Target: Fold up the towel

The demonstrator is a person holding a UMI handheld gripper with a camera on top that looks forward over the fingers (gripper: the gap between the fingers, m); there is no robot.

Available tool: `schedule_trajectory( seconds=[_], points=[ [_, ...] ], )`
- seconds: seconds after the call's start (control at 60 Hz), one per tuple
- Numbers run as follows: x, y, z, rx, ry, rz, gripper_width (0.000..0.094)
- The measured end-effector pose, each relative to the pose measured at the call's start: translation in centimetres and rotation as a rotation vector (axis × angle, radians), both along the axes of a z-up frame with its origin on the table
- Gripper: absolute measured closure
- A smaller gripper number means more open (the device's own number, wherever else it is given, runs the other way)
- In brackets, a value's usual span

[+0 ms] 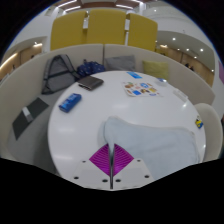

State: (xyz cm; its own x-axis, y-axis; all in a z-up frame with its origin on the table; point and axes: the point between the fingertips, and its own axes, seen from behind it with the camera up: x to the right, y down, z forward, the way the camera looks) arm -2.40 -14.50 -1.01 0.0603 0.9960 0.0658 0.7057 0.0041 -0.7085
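A light grey towel [152, 135] lies on the round white table [90, 120], just ahead of my fingers and spreading off to their right. My gripper [111, 160] is low over the table's near edge. Its two magenta pads [100, 158] are pressed together with a thin edge of the towel running in between them. The towel's near corner rises to the fingertips.
On the table beyond the towel lie a dark notebook [91, 83], a blue object [70, 103], coloured cards [141, 89] and a small item [199, 122] at the right rim. Yellow chairs [78, 32] and a dark bag [58, 70] stand beyond the table.
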Motion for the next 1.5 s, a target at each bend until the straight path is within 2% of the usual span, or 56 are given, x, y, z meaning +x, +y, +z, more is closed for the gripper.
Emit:
schedule_trajectory(
  seconds=[0.1,0.183,0.3,0.4,0.567,0.583,0.683,0.75,0.767,0.85,1.0,1.183,1.333,1.5],
  points=[
    [-0.2,-0.2,4.5,-0.046,0.063,0.044,0.0914],
    [0.1,2.2,8.4,-0.078,0.107,0.031,0.0914],
    [1.4,8.8,11.3,-0.064,0.134,0.002,0.0913],
    [2.1,15.8,10.7,-0.005,0.126,-0.03,0.091],
    [3.0,24.5,6.7,0.048,0.07,-0.076,0.0883],
    [3.0,25.1,6.2,0.055,0.061,-0.072,0.0836],
    [4.5,27.7,3.3,0.073,-0.018,-0.077,0.038],
    [5.5,28.8,3.1,0.073,-0.038,-0.082,0.0077],
    [5.7,29.0,3.3,0.075,-0.038,-0.082,0.0057],
    [7.3,29.8,5.8,0.078,-0.016,-0.083,0.007],
    [12.7,27.4,12.7,-0.046,-0.001,-0.051,0.0069],
    [22.0,24.8,21.0,-0.104,-0.011,-0.015,0.0068],
    [26.7,24.5,24.6,-0.123,-0.007,-0.036,0.0066],
    [27.5,25.0,26.4,-0.109,0.042,-0.052,0.0062]
  ],
)
